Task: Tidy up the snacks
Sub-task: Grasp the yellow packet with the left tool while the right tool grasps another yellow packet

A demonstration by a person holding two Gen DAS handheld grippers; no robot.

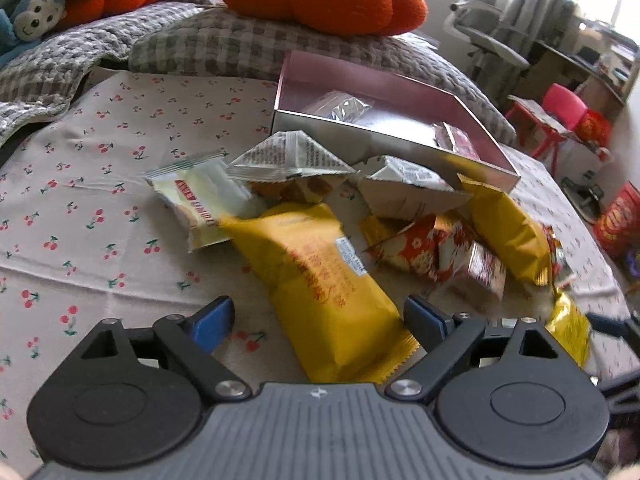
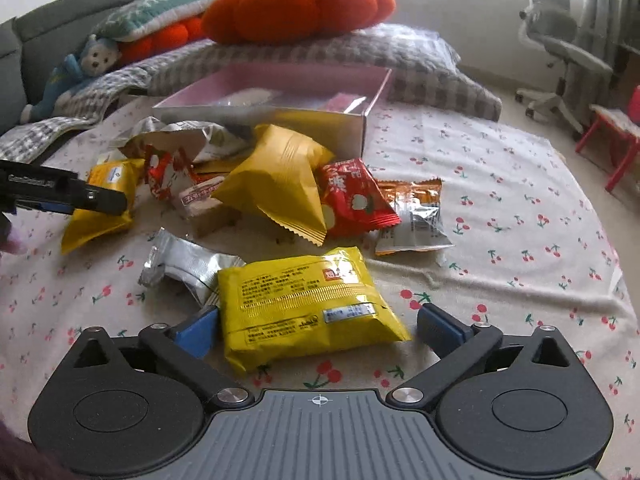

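Yellow snack packets lie between the spread jaws of my left gripper (image 1: pixel 320 320) and right gripper (image 2: pixel 318 328) on the cherry-print cloth (image 2: pixel 500 184), so next I must pinch them for the pink box (image 1: pixel 400 92).

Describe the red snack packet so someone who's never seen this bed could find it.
Start at the pink box on the cherry-print sheet. In the snack pile before it lies the red packet, right of a puffy yellow bag, the only plain red wrapper with white apple pictures.

Blurred by motion, print on the long yellow packet (image 1: pixel 324 280) unreadable. Silver wrapper (image 2: pixel 188 264) half tucked under the flat yellow packet (image 2: pixel 308 304). Box (image 2: pixel 360 128) contents mostly hidden behind its wall.
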